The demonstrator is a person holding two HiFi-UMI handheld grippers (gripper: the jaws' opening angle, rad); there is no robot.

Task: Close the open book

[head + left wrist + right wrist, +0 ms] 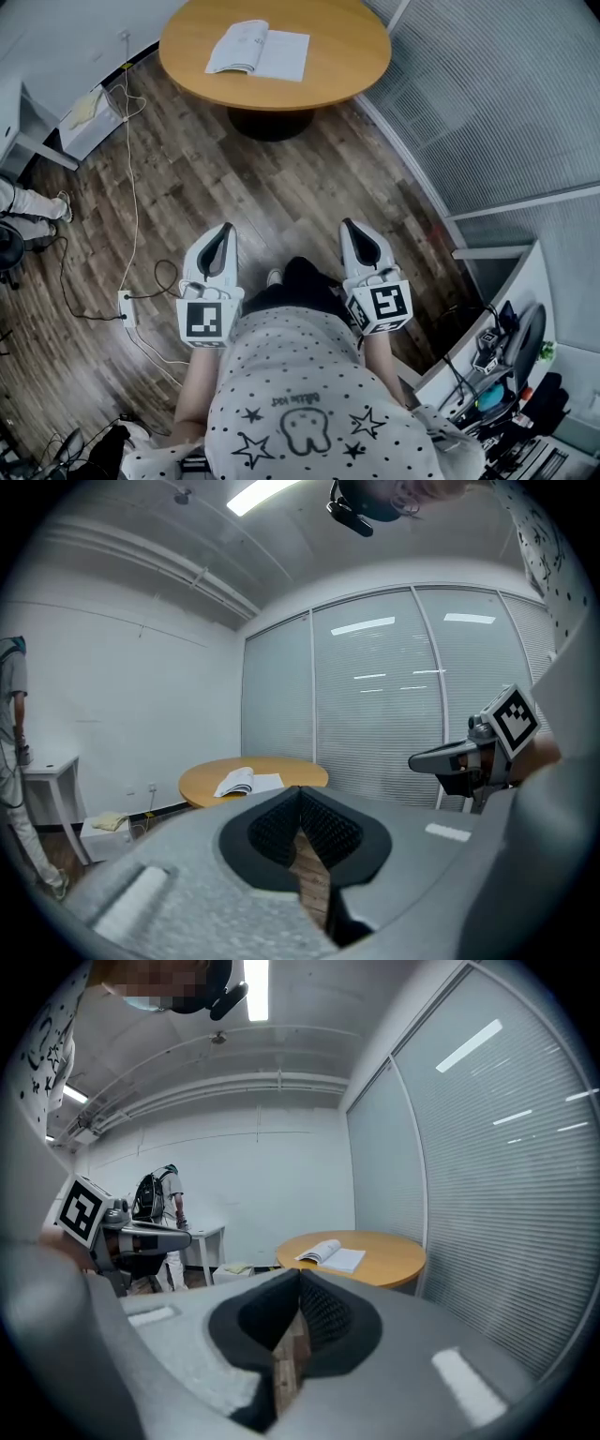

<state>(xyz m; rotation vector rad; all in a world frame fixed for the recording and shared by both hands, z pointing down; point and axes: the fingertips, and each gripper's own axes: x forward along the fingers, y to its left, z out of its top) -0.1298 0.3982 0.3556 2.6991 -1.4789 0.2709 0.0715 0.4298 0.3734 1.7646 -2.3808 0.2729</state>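
Observation:
The open book (258, 52) lies flat with white pages up on the round wooden table (337, 66), far ahead of both grippers. It also shows in the left gripper view as the book (246, 782) and in the right gripper view as the book (330, 1255). My left gripper (225, 229) and right gripper (349, 225) are held side by side over the wooden floor, well short of the table. The left gripper (300, 794) has its jaws together with nothing between them. So does the right gripper (300, 1277).
Cables and a power strip (125, 307) trail over the floor at the left. A white box (89, 117) and a white desk (202, 1234) stand by the left wall, with a person (169, 1206) there. A blind-covered glass wall (497, 103) runs along the right, with a cluttered counter (506, 375) below it.

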